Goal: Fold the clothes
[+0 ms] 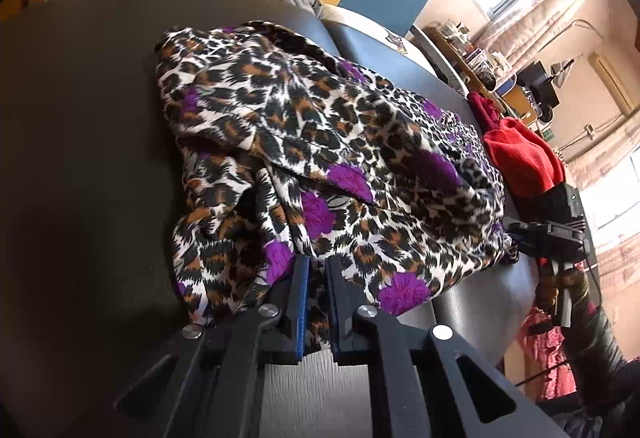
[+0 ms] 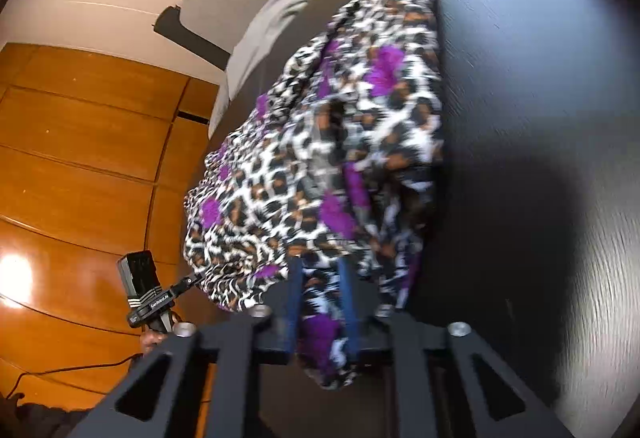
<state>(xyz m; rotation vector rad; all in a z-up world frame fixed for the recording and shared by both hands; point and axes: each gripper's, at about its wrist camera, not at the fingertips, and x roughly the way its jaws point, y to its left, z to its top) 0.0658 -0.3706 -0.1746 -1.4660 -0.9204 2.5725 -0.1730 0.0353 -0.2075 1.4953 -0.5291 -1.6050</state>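
Gathering the leopard-print garment (image 1: pixel 320 158) for a fold

Both our left gripper (image 1: pixel 317 302) and right gripper (image 2: pixel 322 302) pinch its near edge between their fingers, to control it on the counter (image 1: pixel 80 118).

My left wrist camera looks low and close across the leopard-print garment (image 1: pixel 320 158); my right one faces it (image 2: pixel 328 158) from the opposite edge.

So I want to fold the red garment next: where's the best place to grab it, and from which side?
Probably the rounded bulge of the red garment, approached from the side away from the leopard-print garment that lies against it. That bunched hump gives the most cloth to pinch. Both the left claw and right claw are shut on the leopard cloth.
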